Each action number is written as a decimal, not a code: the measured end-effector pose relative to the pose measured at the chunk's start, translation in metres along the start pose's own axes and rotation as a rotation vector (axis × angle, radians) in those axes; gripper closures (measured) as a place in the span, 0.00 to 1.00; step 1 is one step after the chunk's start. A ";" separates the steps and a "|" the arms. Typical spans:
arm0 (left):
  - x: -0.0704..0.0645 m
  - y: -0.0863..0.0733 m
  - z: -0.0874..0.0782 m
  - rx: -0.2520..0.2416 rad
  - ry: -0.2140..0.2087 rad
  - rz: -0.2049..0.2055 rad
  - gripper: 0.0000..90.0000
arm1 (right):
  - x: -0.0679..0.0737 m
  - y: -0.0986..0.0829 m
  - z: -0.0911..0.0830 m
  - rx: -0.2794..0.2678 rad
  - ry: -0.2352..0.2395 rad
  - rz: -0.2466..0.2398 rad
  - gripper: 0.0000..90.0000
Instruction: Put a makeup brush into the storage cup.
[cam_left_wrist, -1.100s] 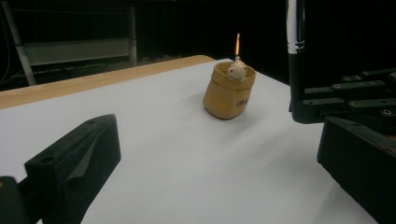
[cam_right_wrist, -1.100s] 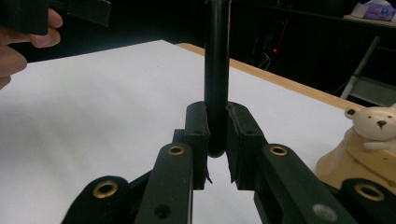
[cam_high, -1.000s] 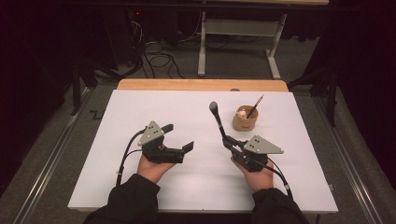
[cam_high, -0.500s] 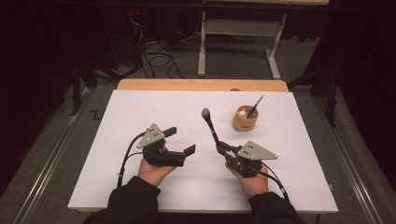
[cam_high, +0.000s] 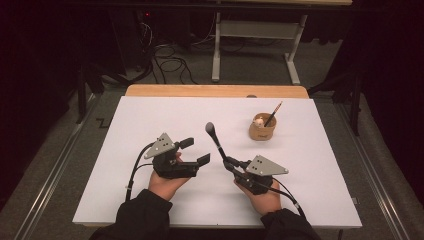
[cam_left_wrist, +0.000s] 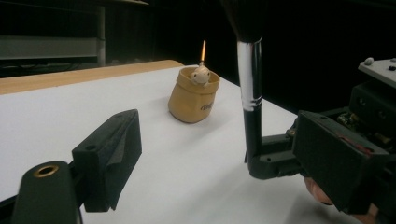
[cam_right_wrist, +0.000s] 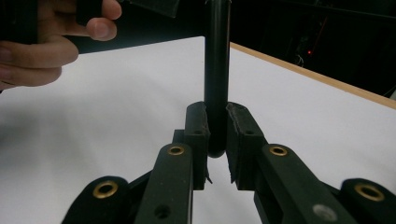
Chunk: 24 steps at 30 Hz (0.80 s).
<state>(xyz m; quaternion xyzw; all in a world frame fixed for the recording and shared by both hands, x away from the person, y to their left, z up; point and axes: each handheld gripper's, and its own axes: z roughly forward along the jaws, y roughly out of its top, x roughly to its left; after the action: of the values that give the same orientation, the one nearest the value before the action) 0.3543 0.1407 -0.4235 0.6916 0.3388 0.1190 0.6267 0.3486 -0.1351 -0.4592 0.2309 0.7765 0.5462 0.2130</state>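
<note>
A black brush with a silver ferrule and a dark rounded head stands nearly upright, leaning left and away. My right gripper is shut on the lower end of its handle, held just above the white table. In the left gripper view the brush rises close by on the right. My left gripper stands open with nothing between its fingers, left of the brush and pointing toward it. A tan cup holds a thin stick and a small pale figure at the back right.
The cup is the other object on the white sheet. A wooden edge runs along the far side. Beyond it are the floor, cables and a desk frame. The person's left hand shows close ahead of the right gripper.
The right gripper has carried the brush left and a little nearer the person, closing in on the left gripper. The left gripper has hardly moved.
</note>
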 end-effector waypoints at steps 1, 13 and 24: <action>0.000 0.000 0.000 -0.002 0.000 -0.001 0.19 | 0.002 0.000 0.001 0.002 0.004 -0.001 0.90; -0.001 0.000 0.000 -0.014 -0.026 0.001 0.36 | 0.013 -0.001 0.009 0.013 0.033 -0.019 0.90; -0.001 -0.001 0.000 -0.023 -0.040 0.005 0.57 | 0.017 -0.001 0.013 0.020 0.049 -0.032 0.90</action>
<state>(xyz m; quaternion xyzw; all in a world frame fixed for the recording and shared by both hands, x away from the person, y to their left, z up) 0.3528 0.1400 -0.4238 0.6875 0.3232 0.1104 0.6409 0.3425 -0.1155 -0.4656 0.2071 0.7904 0.5406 0.2003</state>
